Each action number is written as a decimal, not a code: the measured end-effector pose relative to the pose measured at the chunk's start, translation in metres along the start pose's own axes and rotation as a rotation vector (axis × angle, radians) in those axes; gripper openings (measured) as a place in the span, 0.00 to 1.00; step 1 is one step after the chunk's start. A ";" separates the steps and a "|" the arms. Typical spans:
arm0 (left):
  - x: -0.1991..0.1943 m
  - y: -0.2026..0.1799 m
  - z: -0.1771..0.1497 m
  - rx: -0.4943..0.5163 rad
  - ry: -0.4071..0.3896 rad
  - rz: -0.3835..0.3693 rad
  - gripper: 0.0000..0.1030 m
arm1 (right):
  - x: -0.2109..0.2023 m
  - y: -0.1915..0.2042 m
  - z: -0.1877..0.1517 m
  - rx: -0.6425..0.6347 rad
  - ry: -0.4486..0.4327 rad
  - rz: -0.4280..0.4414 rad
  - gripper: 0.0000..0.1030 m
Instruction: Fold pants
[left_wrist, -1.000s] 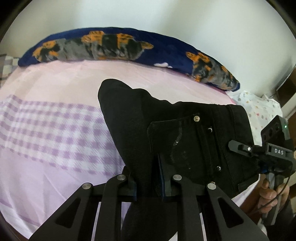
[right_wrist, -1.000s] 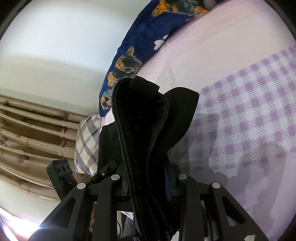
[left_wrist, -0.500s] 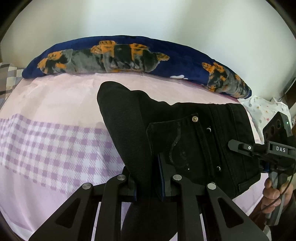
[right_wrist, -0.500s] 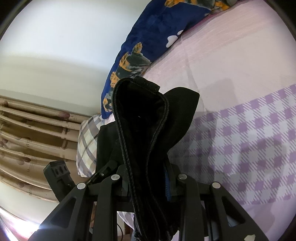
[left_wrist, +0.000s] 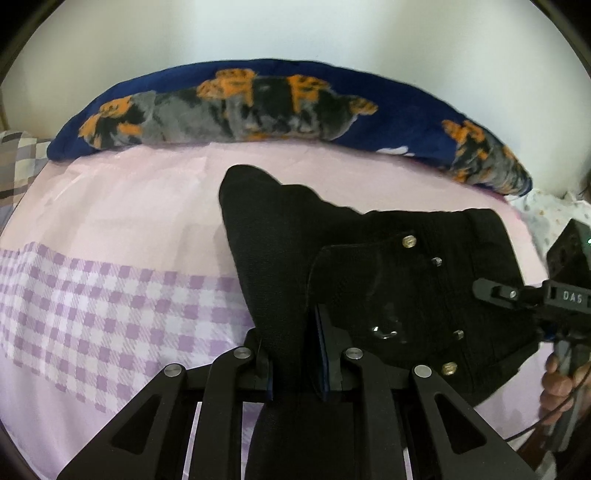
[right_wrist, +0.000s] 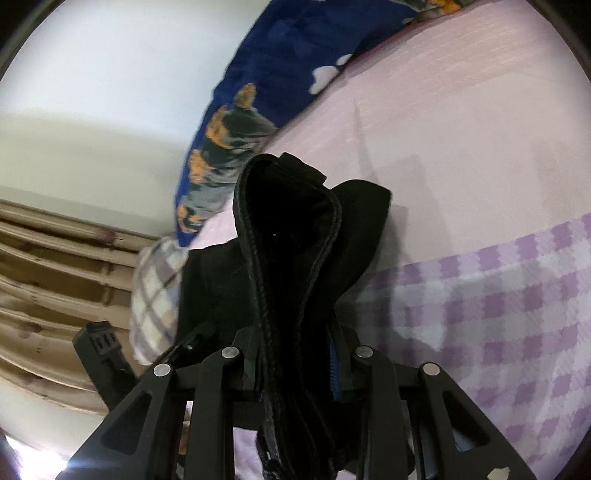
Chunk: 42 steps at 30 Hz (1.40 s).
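Note:
Black pants (left_wrist: 388, 280) with metal rivets and a back pocket are held up above the bed, stretched between both grippers. My left gripper (left_wrist: 295, 354) is shut on a bunched edge of the pants. My right gripper (right_wrist: 295, 362) is shut on the thick seamed waistband (right_wrist: 291, 236), which stands up between its fingers. In the left wrist view the right gripper (left_wrist: 546, 295) shows at the right edge, gripping the other end of the pants, with a hand below it. The left gripper's body (right_wrist: 99, 343) shows at the lower left of the right wrist view.
The bed sheet (left_wrist: 122, 206) is pink with a purple checked band (left_wrist: 110, 306). A long navy pillow (left_wrist: 258, 107) with orange and grey print lies along the white wall. A plaid pillow (right_wrist: 155, 295) and wooden slats (right_wrist: 55, 266) are at one end.
Both grippers have carried the pants further over the bed toward the navy pillow, which now sits lower and larger in view. Both grips are unchanged.

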<state>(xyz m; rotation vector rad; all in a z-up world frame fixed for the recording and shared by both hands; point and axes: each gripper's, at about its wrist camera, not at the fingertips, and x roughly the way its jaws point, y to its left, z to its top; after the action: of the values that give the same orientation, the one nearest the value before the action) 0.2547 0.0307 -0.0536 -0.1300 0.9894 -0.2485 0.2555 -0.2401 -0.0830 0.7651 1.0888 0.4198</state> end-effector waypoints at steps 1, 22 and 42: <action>0.003 0.003 -0.002 -0.005 0.003 -0.003 0.19 | 0.001 -0.002 0.000 -0.005 -0.003 -0.014 0.24; 0.018 0.007 -0.035 -0.011 -0.024 0.132 0.58 | 0.011 0.015 -0.021 -0.255 -0.090 -0.367 0.68; -0.048 -0.017 -0.101 -0.056 -0.094 0.229 0.66 | -0.029 0.046 -0.115 -0.378 -0.215 -0.511 0.84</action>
<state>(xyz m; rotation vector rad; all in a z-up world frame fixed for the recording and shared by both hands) 0.1426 0.0279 -0.0655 -0.0774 0.9095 -0.0050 0.1417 -0.1875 -0.0599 0.1767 0.9241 0.0955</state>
